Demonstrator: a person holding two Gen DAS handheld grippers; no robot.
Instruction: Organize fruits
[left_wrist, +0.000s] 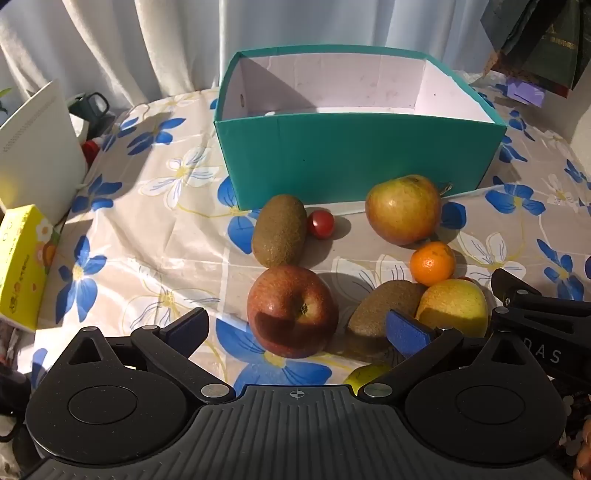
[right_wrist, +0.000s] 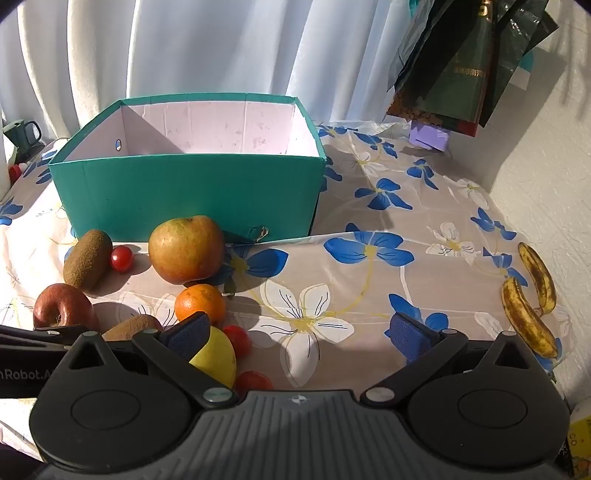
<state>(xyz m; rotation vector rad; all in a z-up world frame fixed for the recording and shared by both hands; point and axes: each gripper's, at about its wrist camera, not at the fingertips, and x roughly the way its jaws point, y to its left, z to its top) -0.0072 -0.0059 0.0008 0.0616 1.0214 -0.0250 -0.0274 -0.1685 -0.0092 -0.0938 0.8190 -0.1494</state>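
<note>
Currently we hold the left gripper (left_wrist: 297, 326) spread wide and gripping nothing, its blue pads flanking the red apple (left_wrist: 291, 310) without touching it. We hold the right gripper (right_wrist: 297, 334) equally wide and empty above the floral tablecloth (right_wrist: 369, 280). Fruit lies loose in front of the teal box (left_wrist: 354, 155): a kiwi (left_wrist: 279, 230) beside a cherry tomato (left_wrist: 321, 223), a russet apple (left_wrist: 403, 209), a mandarin (left_wrist: 432, 263), a second kiwi (left_wrist: 382, 308) touching a yellow apple (left_wrist: 454, 306). Two spotted bananas (right_wrist: 532, 306) lie well apart at our right. We see only bare white walls inside the box.
</note>
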